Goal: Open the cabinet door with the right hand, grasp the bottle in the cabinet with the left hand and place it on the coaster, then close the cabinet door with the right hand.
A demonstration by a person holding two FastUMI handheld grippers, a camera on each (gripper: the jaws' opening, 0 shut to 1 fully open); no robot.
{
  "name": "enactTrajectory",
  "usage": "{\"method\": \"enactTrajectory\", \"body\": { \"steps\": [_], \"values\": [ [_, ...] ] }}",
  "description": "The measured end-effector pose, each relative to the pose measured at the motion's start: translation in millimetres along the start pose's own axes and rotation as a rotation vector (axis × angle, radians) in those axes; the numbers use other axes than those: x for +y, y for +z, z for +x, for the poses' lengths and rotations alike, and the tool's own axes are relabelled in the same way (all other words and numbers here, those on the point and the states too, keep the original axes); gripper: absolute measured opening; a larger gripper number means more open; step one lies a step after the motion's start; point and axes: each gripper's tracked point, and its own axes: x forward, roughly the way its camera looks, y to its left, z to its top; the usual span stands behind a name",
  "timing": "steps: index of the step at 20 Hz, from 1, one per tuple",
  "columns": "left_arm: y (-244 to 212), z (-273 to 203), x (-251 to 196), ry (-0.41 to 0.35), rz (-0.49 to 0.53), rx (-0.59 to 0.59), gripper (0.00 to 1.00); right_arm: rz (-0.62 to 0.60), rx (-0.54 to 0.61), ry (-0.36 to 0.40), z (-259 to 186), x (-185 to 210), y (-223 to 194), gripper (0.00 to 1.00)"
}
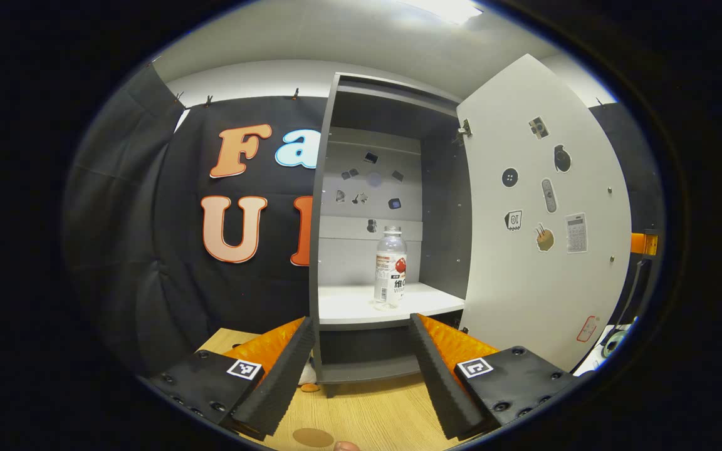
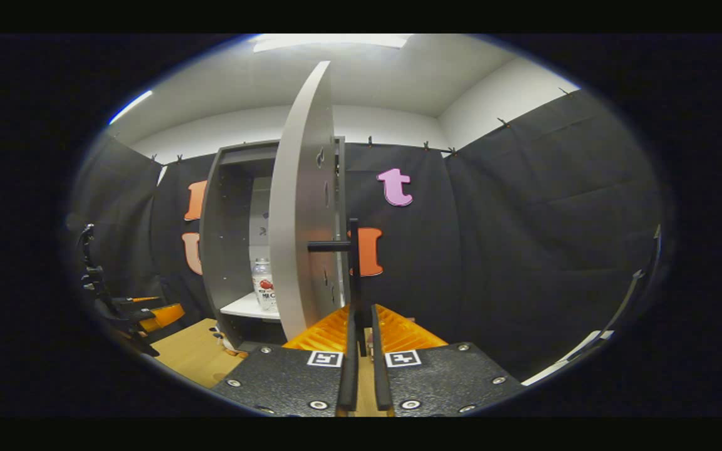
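Left tool [image 1: 361, 363] gapes before one bottle [image 1: 390, 268]; right tool [image 2: 361, 341] clamps door handle [image 2: 353, 263].

The cabinet [image 1: 392, 188] is standing ahead of the left gripper [image 1: 361, 369] with its pale door [image 1: 543, 213] swinging wide open to that gripper's right, small stickers showing on the door's inner face. The clear bottle [image 1: 390, 268], white-labelled with a red mark, is standing upright on the white shelf just beyond and between that gripper's spread fingers. A brown round coaster [image 1: 312, 437] is lying on the wood below them.
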Motion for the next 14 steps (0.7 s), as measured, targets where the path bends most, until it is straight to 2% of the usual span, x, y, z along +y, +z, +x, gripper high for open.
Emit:
{"method": "enactTrajectory", "body": {
  "steps": [1,2,4,5,7,8,9,10,11,13,14],
  "values": [
    [-1.1,1.2,-4.0,-0.003,-0.002,0.004,0.97,-0.005,0.0,-0.003,1.0,-2.8,0.6,0.12],
    [-2.5,1.7,-6.9,-0.007,-0.007,0.007,0.97,-0.006,0.001,-0.006,0.1,-4.2,0.7,0.24],
    [-2.3,3.1,-13.3,-0.014,-0.02,0.014,0.98,-0.012,0.007,-0.026,-5.4,-8.3,2.2,0.38],
    [-3.3,3.9,-15.1,-0.017,-0.027,0.018,0.99,-0.021,0.012,-0.045,-8.2,-12.8,1.7,0.41],
    [-6.1,6.4,-18.1,-0.023,-0.042,0.029,0.99,-0.05,0.019,-0.097,-17.5,-22.4,1.4,0.53],
    [-8.5,7.4,-19.9,-0.028,-0.05,0.036,0.96,-0.071,0.022,-0.125,-23.8,-27.0,0.6,0.62],
    [-9.5,8.0,-20.7,-0.031,-0.057,0.04,0.98,-0.093,0.023,-0.154,-30.4,-32.1,0.3,0.65],
    [-9.2,9.6,-21.2,-0.036,-0.061,0.043,0.98,-0.111,0.024,-0.173,-37.7,-35.1,0.3,0.73],
    [-9.4,10.8,-22.6,-0.044,-0.063,0.046,0.98,-0.113,0.023,-0.184,-44.4,-32.6,1.4,0.7],
    [-8.9,15.5,-25.0,-0.059,-0.057,0.052,0.98,-0.095,0.023,-0.173,-54.0,-19.4,0.1,0.81],
    [-8.0,17.7,-25.5,-0.067,-0.049,0.051,0.98,-0.09,0.026,-0.17,-60.0,-12.6,-1.5,0.82]
  ]
}}
